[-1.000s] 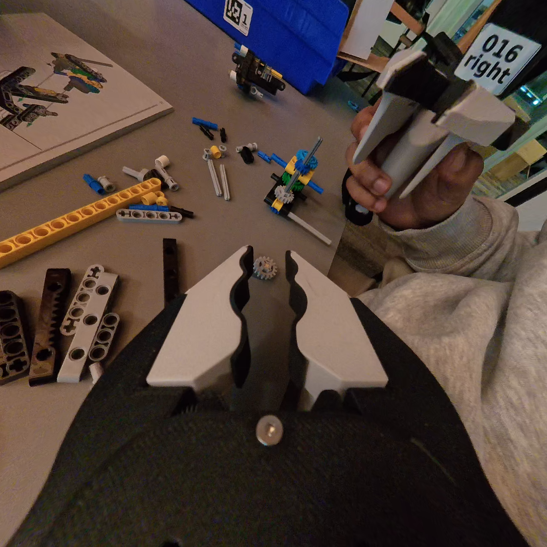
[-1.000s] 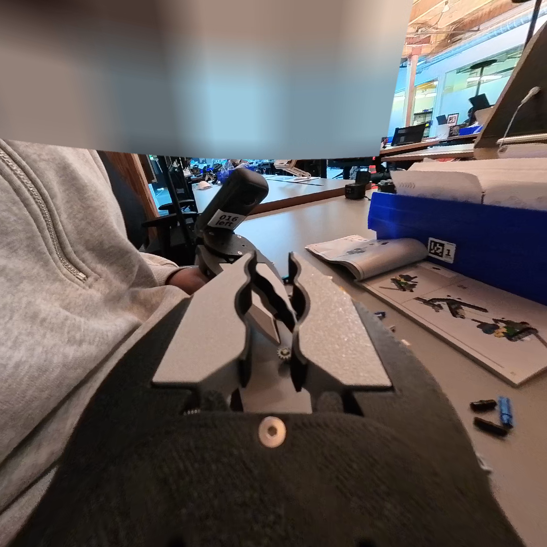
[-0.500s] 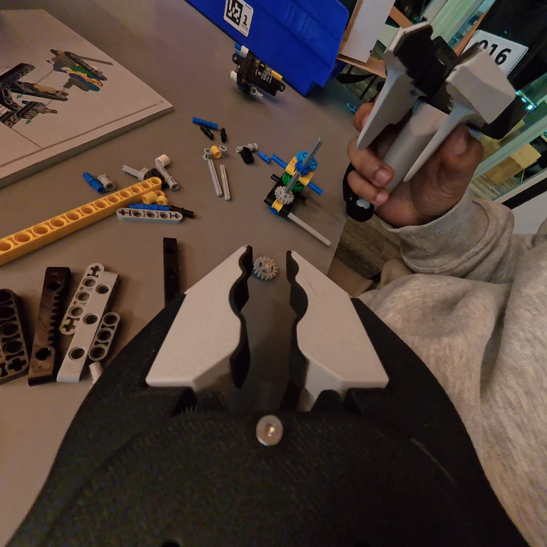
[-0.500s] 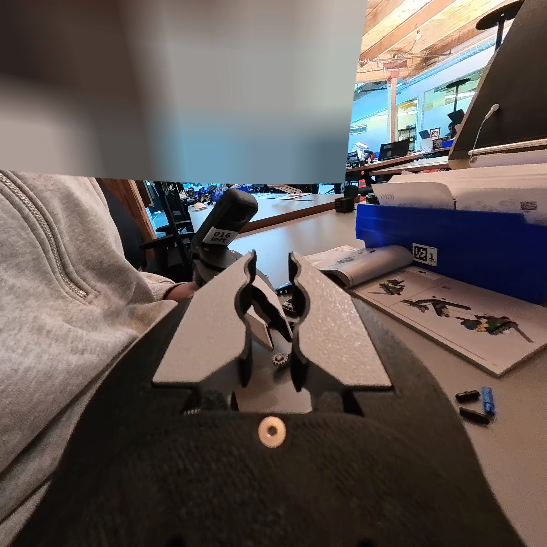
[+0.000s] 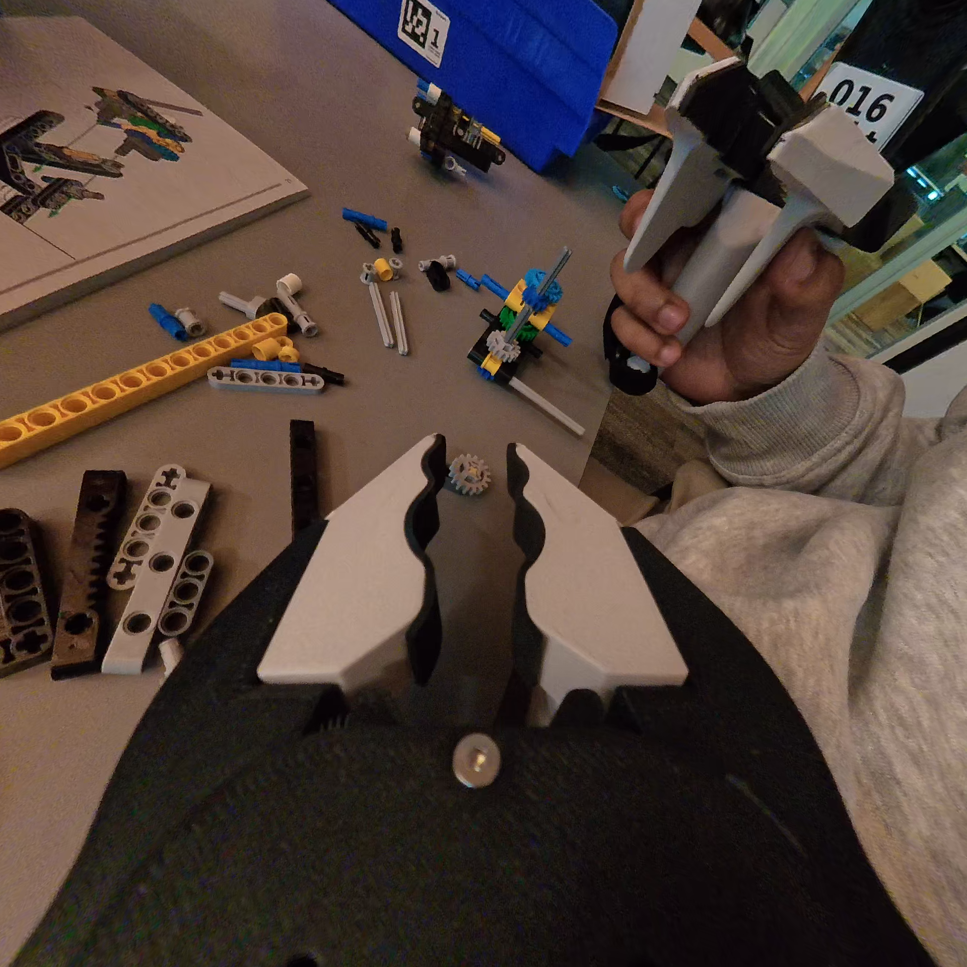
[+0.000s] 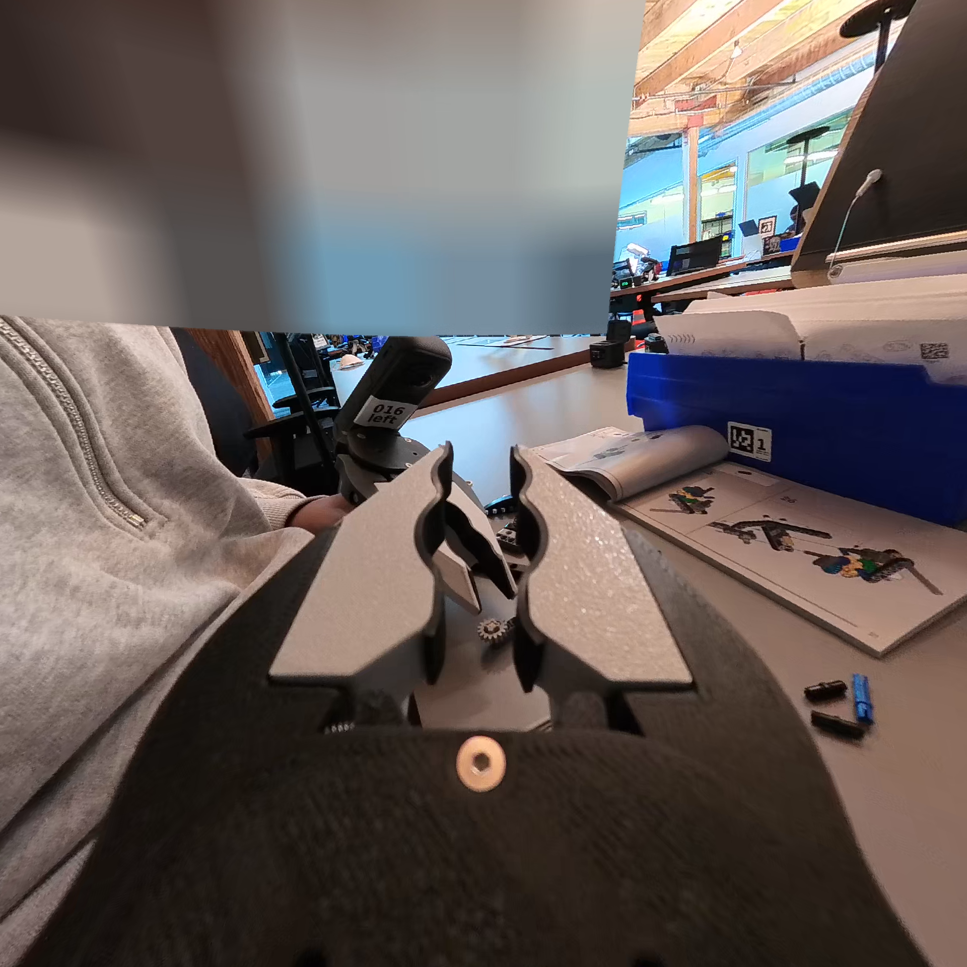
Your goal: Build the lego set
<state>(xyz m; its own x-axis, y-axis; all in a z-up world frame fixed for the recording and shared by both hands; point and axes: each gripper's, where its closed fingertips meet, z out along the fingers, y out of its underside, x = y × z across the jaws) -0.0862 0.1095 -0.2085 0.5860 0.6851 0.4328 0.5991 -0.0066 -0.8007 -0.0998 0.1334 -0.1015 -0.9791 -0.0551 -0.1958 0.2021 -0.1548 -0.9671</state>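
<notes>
Left wrist view | both jaws apart, empty | gear (image 5: 469,474) unmoved | right gripper (image 5: 654,251) lifted

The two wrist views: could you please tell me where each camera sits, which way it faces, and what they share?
Left wrist view: sits behind the left tongs, looking down at the table of loose lego parts; the grey sleeve and the hand holding the right tongs show.
Right wrist view: sits behind the right tongs, held above the table, facing back towards the person's grey hoodie and the left tongs.
Shared: the small grey gear, the instruction booklet, and the blue bin.
</notes>
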